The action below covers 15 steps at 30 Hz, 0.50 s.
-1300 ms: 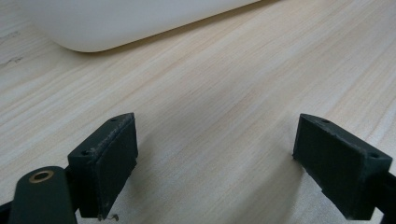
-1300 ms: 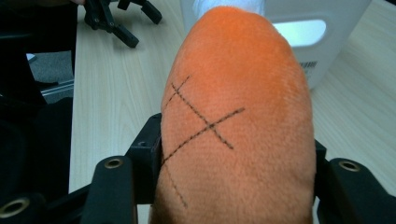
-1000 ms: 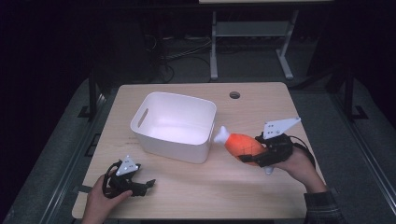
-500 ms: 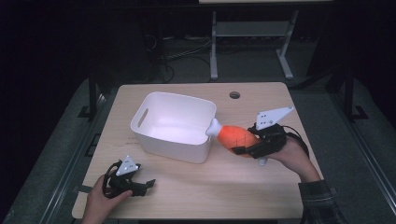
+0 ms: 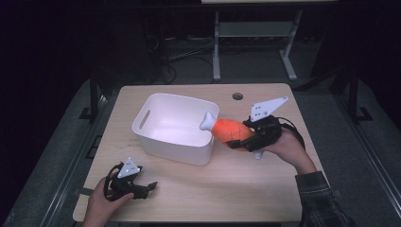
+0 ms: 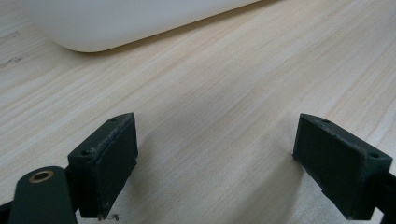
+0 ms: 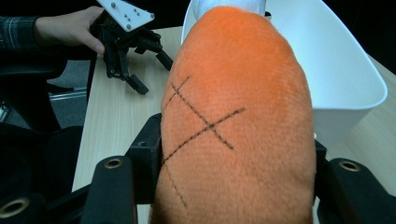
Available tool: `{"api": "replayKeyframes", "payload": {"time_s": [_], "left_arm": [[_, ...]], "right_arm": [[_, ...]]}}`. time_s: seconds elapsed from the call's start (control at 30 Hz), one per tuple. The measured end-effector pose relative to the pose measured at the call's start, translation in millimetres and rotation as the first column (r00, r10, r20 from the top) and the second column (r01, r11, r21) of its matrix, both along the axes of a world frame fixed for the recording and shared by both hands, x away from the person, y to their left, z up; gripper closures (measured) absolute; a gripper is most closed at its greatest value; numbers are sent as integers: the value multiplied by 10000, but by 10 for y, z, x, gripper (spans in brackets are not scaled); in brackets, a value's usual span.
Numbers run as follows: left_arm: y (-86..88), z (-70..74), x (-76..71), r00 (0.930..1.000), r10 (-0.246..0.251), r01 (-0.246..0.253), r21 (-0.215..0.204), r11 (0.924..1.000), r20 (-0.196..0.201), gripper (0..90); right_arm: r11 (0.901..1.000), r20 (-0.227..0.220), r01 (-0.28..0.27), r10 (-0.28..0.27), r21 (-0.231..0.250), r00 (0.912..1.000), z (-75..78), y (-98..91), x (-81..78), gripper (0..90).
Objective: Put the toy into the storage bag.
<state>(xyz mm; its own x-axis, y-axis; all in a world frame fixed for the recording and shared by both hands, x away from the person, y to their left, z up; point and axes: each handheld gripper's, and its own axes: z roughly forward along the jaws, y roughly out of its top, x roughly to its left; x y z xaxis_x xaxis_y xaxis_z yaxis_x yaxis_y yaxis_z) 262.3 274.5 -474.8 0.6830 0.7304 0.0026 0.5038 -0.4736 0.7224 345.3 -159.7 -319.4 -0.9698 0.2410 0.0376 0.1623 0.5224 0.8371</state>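
Above a pale wooden worktop (image 5: 265,189), we see the right gripper (image 5: 246,138) with its fingers (image 7: 149,158) clamped on the fat end of an orange plush drumstick (image 5: 231,133), roughly half spread by the toy's bulk. The drumstick is off the worktop, tilted, its white bone tip (image 5: 208,121) poking over the near right rim of the white plastic bin (image 5: 156,142). At the near left corner we find the left gripper (image 5: 146,188) resting low on the worktop, fingers (image 6: 109,158) spread wide with nothing between them, the bin's wall just ahead.
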Motion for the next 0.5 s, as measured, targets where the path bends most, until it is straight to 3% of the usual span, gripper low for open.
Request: {"api": "replayKeyframes", "payload": {"time_s": [0.5], "left_arm": [[0, 0, 0, 10000, -1, 1, 3, 10000, 5, 129]], "right_arm": [[9995, 58, -301, 302, -81, 9995, 160, 259, 171, 424]]}}
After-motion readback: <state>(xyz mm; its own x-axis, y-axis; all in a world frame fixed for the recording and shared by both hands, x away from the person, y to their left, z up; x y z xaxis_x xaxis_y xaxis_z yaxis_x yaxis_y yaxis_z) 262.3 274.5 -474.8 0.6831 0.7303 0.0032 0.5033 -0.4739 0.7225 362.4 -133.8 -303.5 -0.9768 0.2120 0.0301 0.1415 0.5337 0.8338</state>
